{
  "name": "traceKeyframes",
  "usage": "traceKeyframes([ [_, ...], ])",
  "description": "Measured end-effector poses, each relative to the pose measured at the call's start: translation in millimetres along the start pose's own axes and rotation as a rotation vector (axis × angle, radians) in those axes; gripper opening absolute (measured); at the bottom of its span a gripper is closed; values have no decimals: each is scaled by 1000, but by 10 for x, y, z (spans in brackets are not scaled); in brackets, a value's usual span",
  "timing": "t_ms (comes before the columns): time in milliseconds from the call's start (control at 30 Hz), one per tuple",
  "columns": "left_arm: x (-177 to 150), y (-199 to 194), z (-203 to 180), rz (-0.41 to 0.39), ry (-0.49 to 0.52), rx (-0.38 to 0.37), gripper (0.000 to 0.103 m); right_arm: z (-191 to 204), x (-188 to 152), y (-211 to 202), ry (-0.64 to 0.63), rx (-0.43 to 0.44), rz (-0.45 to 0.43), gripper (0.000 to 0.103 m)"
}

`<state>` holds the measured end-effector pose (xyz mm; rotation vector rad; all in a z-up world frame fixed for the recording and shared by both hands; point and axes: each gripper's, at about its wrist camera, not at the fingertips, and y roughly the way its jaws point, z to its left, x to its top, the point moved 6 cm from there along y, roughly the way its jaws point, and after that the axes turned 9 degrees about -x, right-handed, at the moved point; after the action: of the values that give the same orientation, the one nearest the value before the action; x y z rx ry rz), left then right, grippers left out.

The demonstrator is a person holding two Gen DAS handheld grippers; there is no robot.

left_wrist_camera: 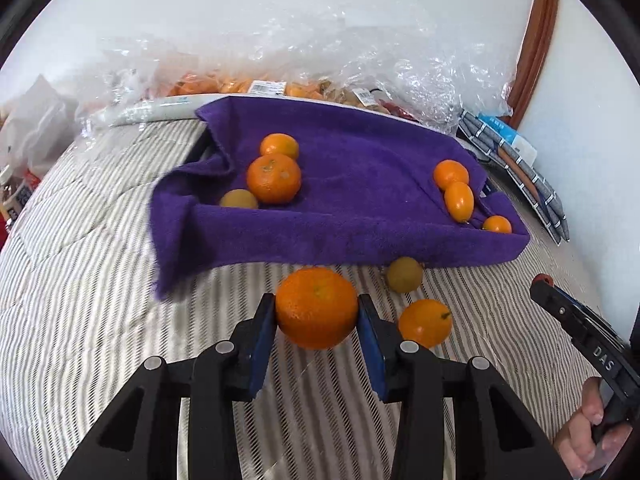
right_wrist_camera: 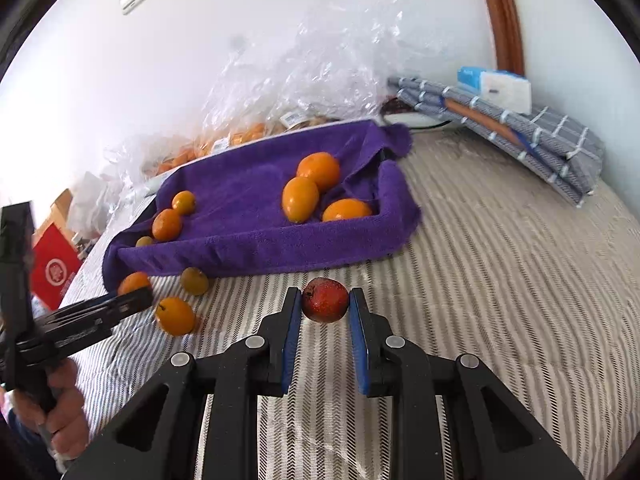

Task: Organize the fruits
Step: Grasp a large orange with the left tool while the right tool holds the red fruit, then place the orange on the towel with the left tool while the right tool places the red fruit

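My left gripper (left_wrist_camera: 317,301) is shut on a large mandarin (left_wrist_camera: 316,312), held just above the striped bedcover in front of the purple towel-lined tray (left_wrist_camera: 360,236). My right gripper (right_wrist_camera: 325,295) is shut on a small red fruit (right_wrist_camera: 325,302) near the tray's front edge (right_wrist_camera: 248,256). In the tray, two mandarins (left_wrist_camera: 273,178) and a yellowish fruit (left_wrist_camera: 239,200) lie at the left, and three orange fruits (left_wrist_camera: 459,201) at the right. Loose on the cover lie a yellow-green fruit (left_wrist_camera: 404,275) and an orange fruit (left_wrist_camera: 425,323).
Crumpled clear plastic bags (left_wrist_camera: 320,52) with packed fruit lie behind the tray against the white wall. Folded grey checked cloths (right_wrist_camera: 520,136) with a small box on top sit at the right. A red box (right_wrist_camera: 54,268) stands off the bed's left side.
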<state>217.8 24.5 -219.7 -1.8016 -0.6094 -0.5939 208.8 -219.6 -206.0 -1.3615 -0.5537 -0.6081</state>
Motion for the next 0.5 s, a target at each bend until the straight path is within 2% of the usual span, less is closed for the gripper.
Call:
traceKeyframes([
  [233,-61,-435,220,-27,-33,3,38,82,-146,-119,-41,-36,22,24],
  [500,66,-871,458,-69,-60,10,38,400,-81,-486,-89,4,15,24],
])
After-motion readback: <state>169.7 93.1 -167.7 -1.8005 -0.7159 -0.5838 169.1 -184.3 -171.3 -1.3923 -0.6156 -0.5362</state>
